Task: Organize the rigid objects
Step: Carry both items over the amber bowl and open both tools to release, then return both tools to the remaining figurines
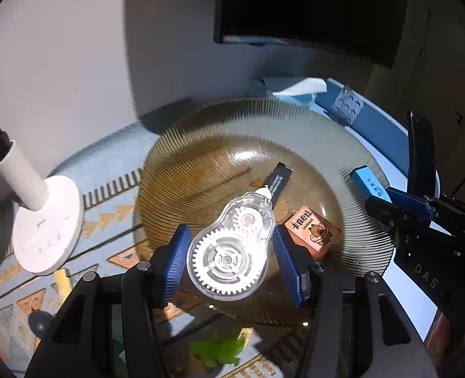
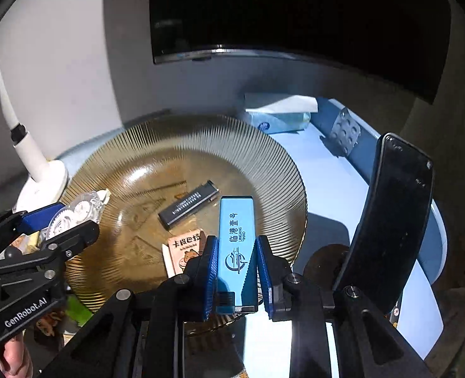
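My left gripper (image 1: 229,249) is shut on a clear correction-tape dispenser (image 1: 229,252) with white gears, held over the near part of a ribbed amber glass plate (image 1: 201,132). My right gripper (image 2: 237,271) is shut on a light blue rectangular lighter (image 2: 235,245), held above the plate's (image 2: 263,145) right rim. In the plate lie a dark grey stick-shaped object (image 2: 188,208) and a pink eraser box with a cartoon animal (image 1: 312,231). The lighter (image 1: 369,186) and the dispenser (image 2: 78,209) each show in the other wrist's view, at opposite sides of the plate.
A white desk lamp base (image 1: 48,230) stands left of the plate on a patterned cloth. A tissue pack (image 2: 278,118) and a grey studded block (image 2: 345,132) lie behind. A black phone on a stand (image 2: 389,214) rises at the right. A dark monitor (image 2: 295,15) hangs on the wall.
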`<action>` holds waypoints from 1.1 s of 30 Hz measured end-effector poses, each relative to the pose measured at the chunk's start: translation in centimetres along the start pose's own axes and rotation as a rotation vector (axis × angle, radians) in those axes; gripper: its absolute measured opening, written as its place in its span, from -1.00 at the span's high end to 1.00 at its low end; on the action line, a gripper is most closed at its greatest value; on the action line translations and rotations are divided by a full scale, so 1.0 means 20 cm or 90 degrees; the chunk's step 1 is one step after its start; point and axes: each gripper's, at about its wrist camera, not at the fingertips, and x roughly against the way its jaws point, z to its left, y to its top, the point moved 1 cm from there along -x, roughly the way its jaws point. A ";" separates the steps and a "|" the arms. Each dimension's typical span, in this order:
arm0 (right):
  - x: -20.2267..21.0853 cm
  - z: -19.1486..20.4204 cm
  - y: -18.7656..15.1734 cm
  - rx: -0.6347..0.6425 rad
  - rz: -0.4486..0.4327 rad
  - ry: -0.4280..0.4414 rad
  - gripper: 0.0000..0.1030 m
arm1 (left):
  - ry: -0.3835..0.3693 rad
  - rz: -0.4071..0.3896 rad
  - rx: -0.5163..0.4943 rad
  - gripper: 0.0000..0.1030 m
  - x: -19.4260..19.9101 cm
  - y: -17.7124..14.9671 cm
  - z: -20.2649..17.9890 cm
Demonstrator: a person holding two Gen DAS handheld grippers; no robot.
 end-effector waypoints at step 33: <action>1.23 0.42 -0.18 0.009 -0.252 0.177 -0.15 | 0.097 -0.332 0.116 -0.45 1.73 -0.55 0.54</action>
